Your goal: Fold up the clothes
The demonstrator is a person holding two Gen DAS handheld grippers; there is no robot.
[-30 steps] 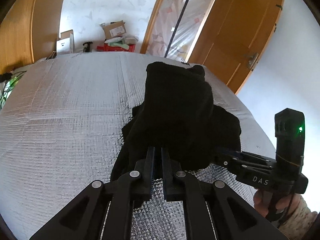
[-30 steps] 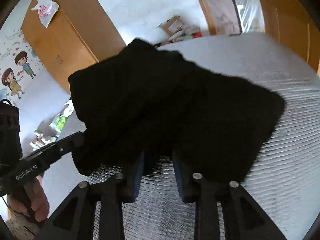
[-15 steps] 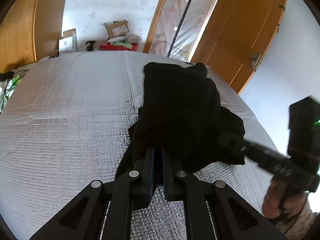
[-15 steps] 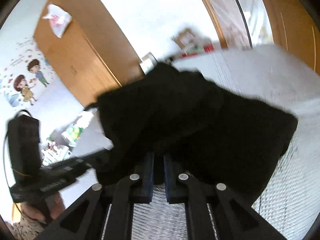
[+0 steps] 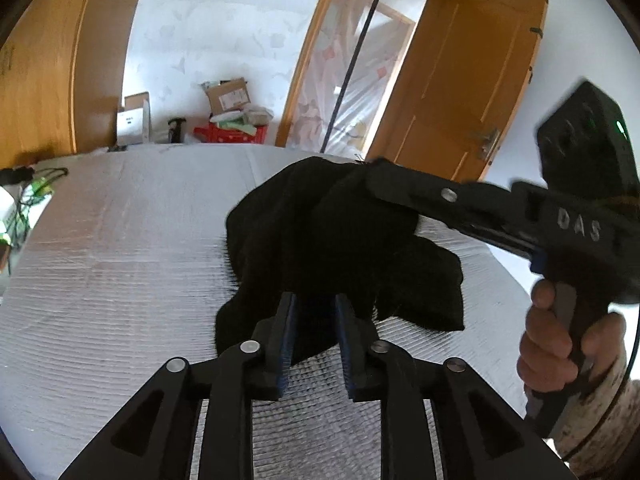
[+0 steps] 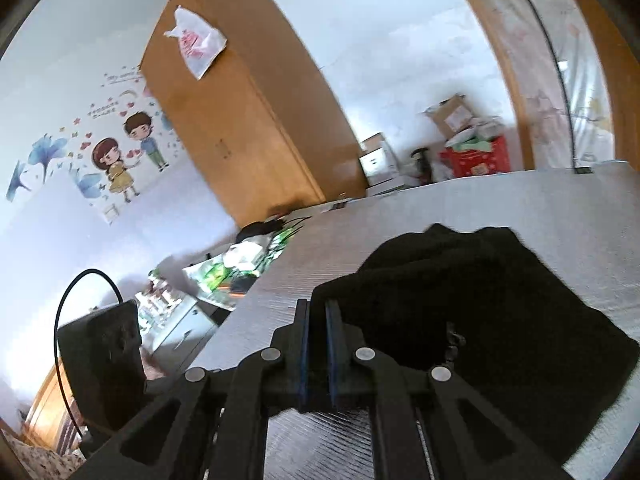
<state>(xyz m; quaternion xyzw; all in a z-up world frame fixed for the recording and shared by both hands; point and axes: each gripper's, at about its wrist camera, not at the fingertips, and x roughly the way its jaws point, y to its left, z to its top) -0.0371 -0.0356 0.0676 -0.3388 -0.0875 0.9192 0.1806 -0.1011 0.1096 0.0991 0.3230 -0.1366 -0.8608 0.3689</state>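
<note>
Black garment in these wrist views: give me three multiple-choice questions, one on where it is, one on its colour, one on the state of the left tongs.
1. Where is the garment?
A. on the floor
B. on the silver quilted surface
C. hung on the door

2. What colour is the garment?
A. white
B. red
C. black

3. How do the left tongs stand?
A. open
B. shut tight
C. out of view

Answers:
1 B: the quilted silver sheet shows all round the cloth.
2 C: it is plain black in both views.
3 A: a clear gap shows between the two blue-lined fingers.
</note>
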